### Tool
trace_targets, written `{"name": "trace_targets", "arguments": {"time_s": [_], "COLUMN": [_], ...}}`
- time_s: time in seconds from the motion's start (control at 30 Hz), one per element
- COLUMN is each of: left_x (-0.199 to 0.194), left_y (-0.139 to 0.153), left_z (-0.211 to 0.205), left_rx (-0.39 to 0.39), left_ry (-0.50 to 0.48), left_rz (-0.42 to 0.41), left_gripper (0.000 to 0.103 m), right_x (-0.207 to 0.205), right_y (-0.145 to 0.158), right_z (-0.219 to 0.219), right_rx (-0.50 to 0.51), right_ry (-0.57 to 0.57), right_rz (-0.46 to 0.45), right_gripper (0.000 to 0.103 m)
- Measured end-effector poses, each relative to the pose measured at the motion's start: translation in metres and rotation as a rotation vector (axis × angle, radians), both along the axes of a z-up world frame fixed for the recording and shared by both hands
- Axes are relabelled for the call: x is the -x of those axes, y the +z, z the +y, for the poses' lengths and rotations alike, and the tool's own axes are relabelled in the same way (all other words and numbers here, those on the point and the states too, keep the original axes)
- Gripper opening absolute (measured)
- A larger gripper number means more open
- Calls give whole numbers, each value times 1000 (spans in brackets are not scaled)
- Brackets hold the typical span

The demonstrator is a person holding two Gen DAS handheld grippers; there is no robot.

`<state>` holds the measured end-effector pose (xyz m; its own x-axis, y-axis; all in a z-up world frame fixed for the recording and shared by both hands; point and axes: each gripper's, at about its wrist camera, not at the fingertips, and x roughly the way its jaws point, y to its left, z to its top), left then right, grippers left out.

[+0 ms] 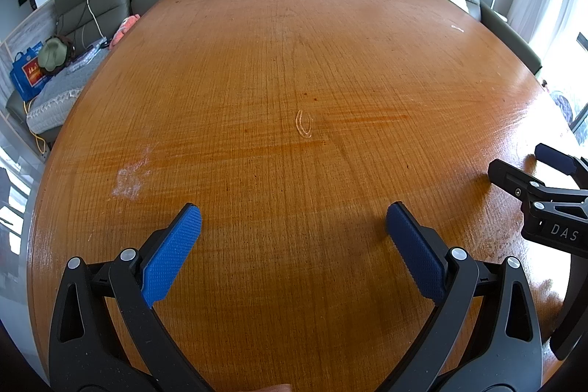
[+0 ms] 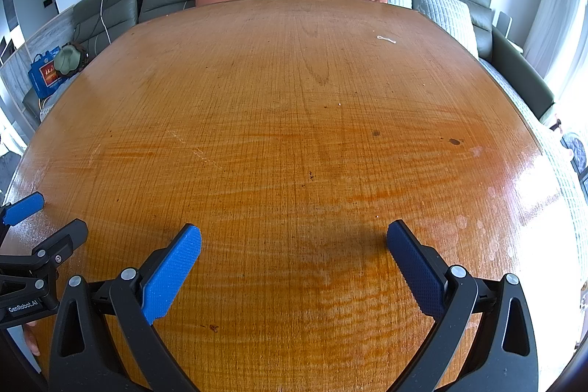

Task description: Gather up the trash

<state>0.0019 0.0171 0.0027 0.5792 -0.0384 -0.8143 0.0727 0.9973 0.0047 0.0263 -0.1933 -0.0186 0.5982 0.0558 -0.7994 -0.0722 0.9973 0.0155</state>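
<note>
Hovering low over the wooden table [image 1: 257, 68], both tongs spread wide and carrying nothing: left tongs [image 1: 293, 221], right tongs [image 2: 294, 241]. Showing only a small white scrap [image 2: 386, 39] lying near the far edge; fitting a sweep nearly finished or barely underway.

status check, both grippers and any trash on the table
Left gripper open, empty. Right gripper open, empty. Only trash seen: small white scrap far right on wooden table. Nothing in the way.
</note>
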Motion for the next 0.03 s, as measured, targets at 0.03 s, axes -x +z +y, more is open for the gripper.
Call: {"name": "trace_targets", "arguments": {"time_s": [0.03], "left_x": [0], "left_y": [0], "left_z": [0], "left_rx": [0], "left_ry": [0], "left_rz": [0], "left_gripper": [97], "right_x": [0], "right_y": [0], "right_z": [0], "right_rx": [0], "right_ry": [0], "right_rz": [0], "right_gripper": [100]}}
